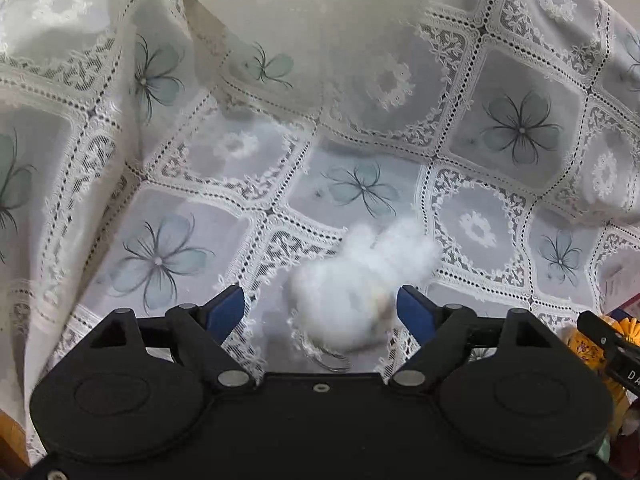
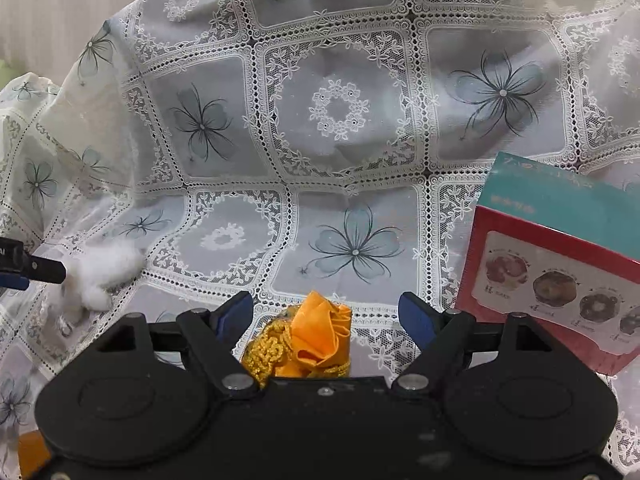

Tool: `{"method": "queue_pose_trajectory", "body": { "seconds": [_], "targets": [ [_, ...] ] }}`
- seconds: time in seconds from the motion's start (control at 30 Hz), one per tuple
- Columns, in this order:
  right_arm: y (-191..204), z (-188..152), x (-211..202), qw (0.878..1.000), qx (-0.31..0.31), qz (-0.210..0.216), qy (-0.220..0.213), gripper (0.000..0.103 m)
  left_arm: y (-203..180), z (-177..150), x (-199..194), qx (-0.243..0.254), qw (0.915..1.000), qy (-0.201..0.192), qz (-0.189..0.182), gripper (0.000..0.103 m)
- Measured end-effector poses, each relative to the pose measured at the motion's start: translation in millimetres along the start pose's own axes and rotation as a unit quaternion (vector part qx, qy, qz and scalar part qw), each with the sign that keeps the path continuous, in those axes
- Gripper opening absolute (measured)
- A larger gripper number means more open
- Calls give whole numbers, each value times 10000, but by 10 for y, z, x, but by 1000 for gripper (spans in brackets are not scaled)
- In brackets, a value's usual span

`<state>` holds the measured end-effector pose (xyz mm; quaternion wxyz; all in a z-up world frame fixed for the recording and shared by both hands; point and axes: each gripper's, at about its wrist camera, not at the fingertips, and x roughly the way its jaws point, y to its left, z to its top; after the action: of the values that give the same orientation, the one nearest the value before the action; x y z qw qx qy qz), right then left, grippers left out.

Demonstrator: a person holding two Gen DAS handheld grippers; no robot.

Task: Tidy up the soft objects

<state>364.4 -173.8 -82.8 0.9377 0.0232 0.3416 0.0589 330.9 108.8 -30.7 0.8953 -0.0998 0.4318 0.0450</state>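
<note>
Lying between wide jaws: fluffy white cotton tuft [image 1: 360, 280] left, crumpled orange pouch [image 2: 316, 336] right.

White fluffy cotton tuft [image 1: 360, 284], loose and lumpy, lying on lace tablecloth [image 1: 500, 184], blurred at its near end. Orange satin pouch [image 2: 316, 336] with gold braided trim, crumpled, mouth gathered and facing up, resting on same cloth, well apart from tuft.
</note>
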Motion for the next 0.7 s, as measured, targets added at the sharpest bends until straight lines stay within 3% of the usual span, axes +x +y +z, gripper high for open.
{"method": "queue_pose_trajectory", "body": {
  "seconds": [0.07, 0.2, 0.33, 0.4, 0.5, 0.7],
  "targets": [
    [-4, 19, 28, 9999, -10, 25, 113, 81, -14, 21, 14, 75, 10000, -14, 7, 80],
    [-4, 60, 74, 9994, -40, 87, 340, 82, -175, 6, 61, 692, 9974, -64, 185, 80],
    [2, 142, 43, 9983, -42, 166, 566, 84, -348, -45, 88, 1408, 9886, -270, 455, 82],
    [31, 206, -36, 9977, -113, 270, 615, 91, -397, -74, 97, 1656, 9843, -335, 504, 82],
    [106, 261, -152, 9965, -375, 294, 683, 97, -419, -95, 147, 1787, 9823, -271, 500, 82],
    [274, 108, -267, 9919, -950, 141, 827, 98, -416, -124, 285, 1756, 9830, -135, 525, 82]
  ]
}}
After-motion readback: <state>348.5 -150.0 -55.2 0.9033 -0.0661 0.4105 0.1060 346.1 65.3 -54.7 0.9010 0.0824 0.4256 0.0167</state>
